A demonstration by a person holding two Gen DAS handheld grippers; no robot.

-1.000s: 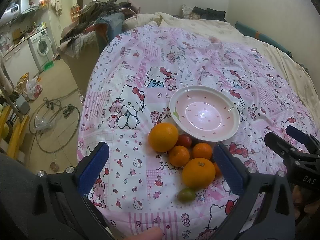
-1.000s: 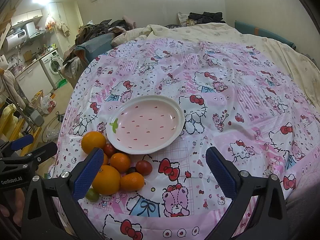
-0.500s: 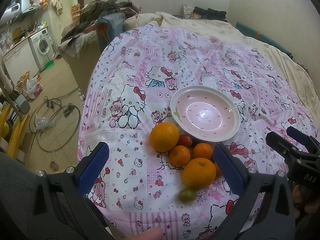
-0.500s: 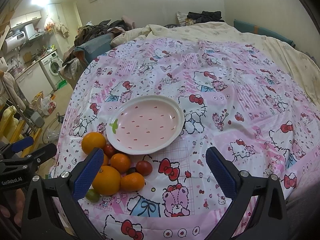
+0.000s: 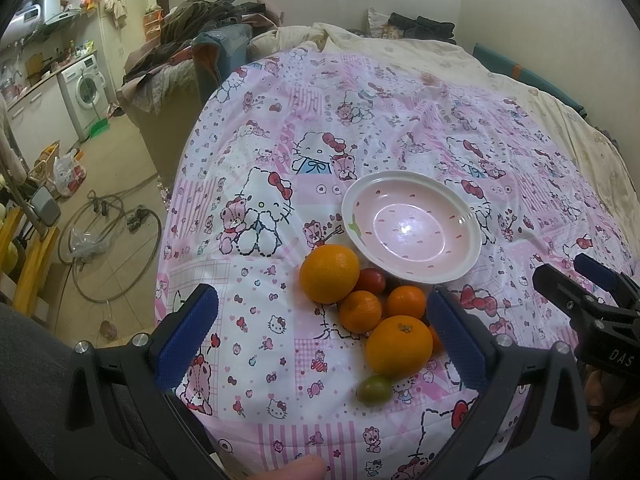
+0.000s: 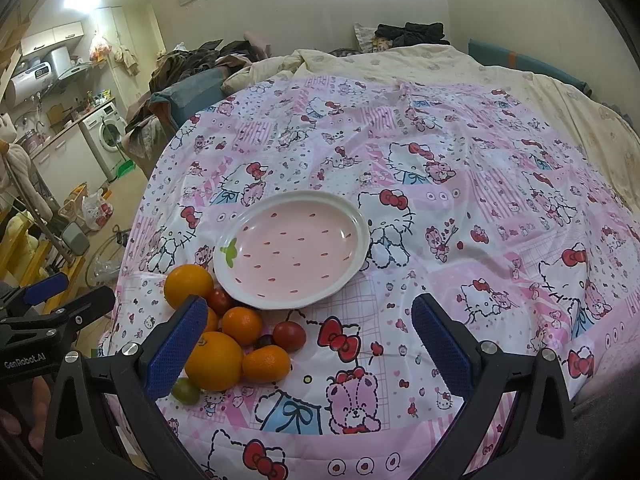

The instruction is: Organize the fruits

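Note:
A pink strawberry-print plate [image 5: 468, 232] [image 6: 360, 252] lies bare on the Hello Kitty bedcover. In front of it sits a cluster of fruit: a large orange [image 5: 329, 274] [image 6: 188, 286], a second large orange [image 5: 399, 346] [image 6: 214, 360], smaller tangerines [image 5: 360, 312] [image 6: 242, 325], a red tomato [image 5: 371, 281] [image 6: 289, 335] and a small green fruit [image 5: 374, 390] [image 6: 186, 391]. My left gripper [image 5: 320, 336] hovers open above and in front of the fruit, holding nothing. My right gripper [image 6: 308, 340] is open too, empty, to the right of the pile.
The pink bedcover [image 5: 320, 128] drapes over a bed whose left edge drops to the floor, where a hose [image 5: 104, 248] lies coiled. Piled clothes [image 5: 200, 28] sit at the far left of the bed. A cream blanket [image 6: 460, 68] covers the far side.
Both views have drifted very slightly; the fruit, the plate and both open grippers keep their places.

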